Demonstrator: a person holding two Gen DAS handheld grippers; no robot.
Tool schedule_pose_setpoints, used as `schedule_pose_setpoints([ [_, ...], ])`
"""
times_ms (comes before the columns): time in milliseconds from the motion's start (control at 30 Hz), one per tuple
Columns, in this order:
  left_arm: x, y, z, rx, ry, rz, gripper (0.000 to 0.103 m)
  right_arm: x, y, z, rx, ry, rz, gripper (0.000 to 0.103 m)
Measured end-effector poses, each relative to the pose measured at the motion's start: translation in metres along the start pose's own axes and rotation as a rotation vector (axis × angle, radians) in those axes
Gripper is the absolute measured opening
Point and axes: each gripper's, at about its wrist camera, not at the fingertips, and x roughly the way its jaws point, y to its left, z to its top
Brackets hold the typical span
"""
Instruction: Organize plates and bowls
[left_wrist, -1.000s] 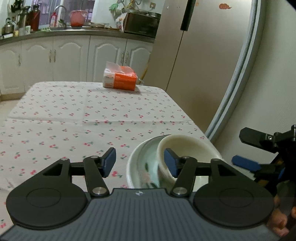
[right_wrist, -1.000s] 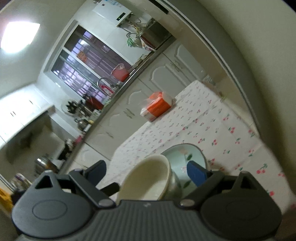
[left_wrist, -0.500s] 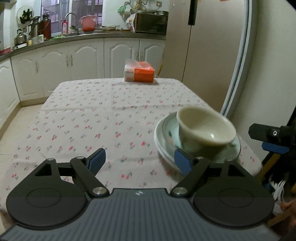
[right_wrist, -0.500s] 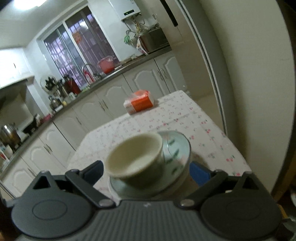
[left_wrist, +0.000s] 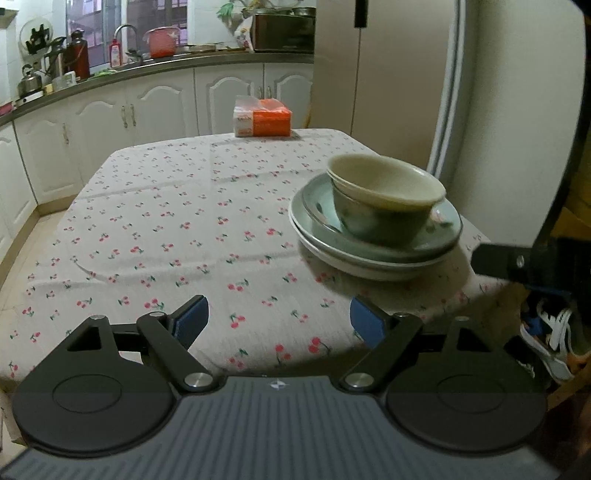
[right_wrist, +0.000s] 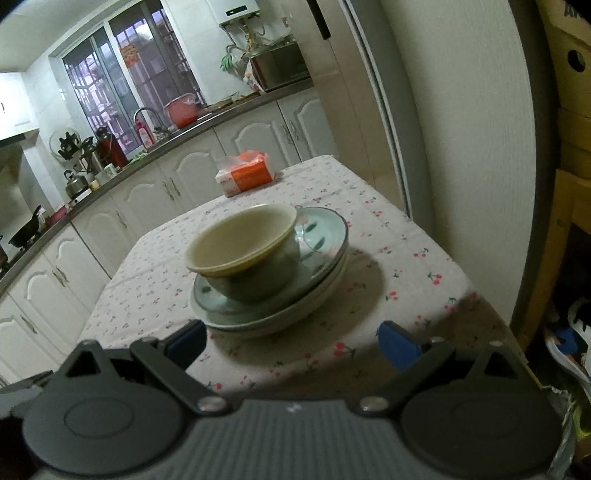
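Since a second ago both pairs of tongs have drawn back from the crockery, which then sat right between their blue pads and now stands clear ahead of them. The left tongs (left_wrist: 279, 319) have just been opening and now stand spread wide with nothing between them; the right tongs (right_wrist: 291, 341) have also widened a little and stand spread and empty. The stack counts two plates and two bowls: a pale green plate (left_wrist: 441, 236) with a leaf pattern lies on a white plate (left_wrist: 369, 267), and a cream bowl (left_wrist: 384, 182) sits nested, slightly tilted, in a green-grey bowl (left_wrist: 376, 225) on top. The stack stands near the right edge of the counter (left_wrist: 184, 221), towards its near right corner. One orange and white tissue pack (left_wrist: 263, 120) lies at the far edge. The counter wears a white cloth printed with small red cherries. Behind it run white kitchen cabinets (left_wrist: 159, 107) under a worktop with a sink, a red basin and a kettle, and a tall fridge (left_wrist: 376, 74) stands to the right.
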Motion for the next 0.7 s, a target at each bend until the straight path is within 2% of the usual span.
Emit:
schedule_pose_setpoints([
  [700,-0.01,-0.006,-0.011,0.014,0.01,-0.001,0.103,-0.005,-0.001,-0.011,-0.001,-0.009,-0.013,0.099],
])
